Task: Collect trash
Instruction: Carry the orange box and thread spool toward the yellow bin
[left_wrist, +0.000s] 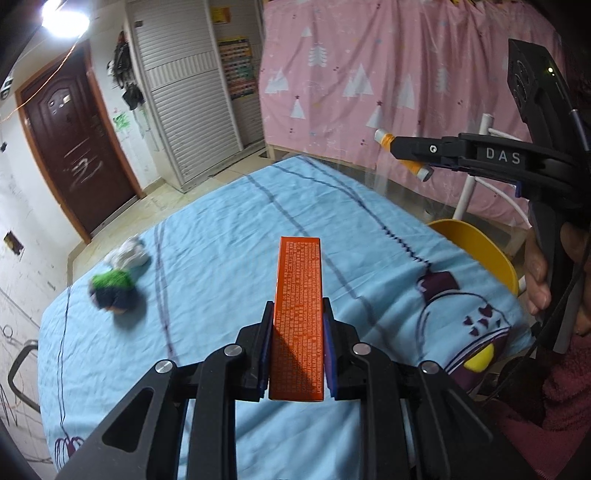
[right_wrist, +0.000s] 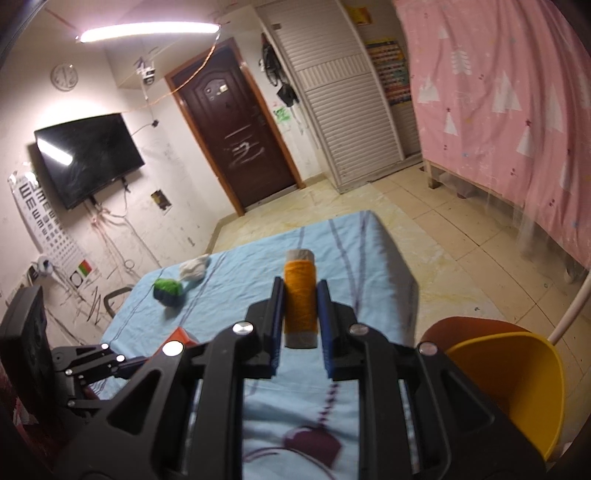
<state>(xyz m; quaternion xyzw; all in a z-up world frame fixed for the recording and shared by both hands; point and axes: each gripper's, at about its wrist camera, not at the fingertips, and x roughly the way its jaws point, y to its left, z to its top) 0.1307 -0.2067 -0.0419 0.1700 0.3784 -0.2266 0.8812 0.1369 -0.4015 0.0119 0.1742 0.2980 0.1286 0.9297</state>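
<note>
The left gripper (left_wrist: 298, 314) is clamped on a long orange box (left_wrist: 298, 295), its blue-padded jaws pressed against the box's two long sides, the printed face turned up and the far end jutting out past the fingertips above a table draped in a light-blue cloth (left_wrist: 229, 221). The right gripper (right_wrist: 301, 291) is closed around a spool of orange thread (right_wrist: 300, 299), which stands lengthwise between the jaws with its grey ends showing at the near and far tips. In the left wrist view the same spool (left_wrist: 402, 153) appears at the far right, held well above the table's right edge. A yellow bin (right_wrist: 517, 384) sits at the table's right side, near the right gripper and below it. Two items lie on the cloth at the far left, just beside each other: a green-and-dark crumpled ball (right_wrist: 168, 291) and, farther off, a wad of white paper (right_wrist: 194, 267). A pink curtain with white trees (right_wrist: 498, 110) hangs at right.
</note>
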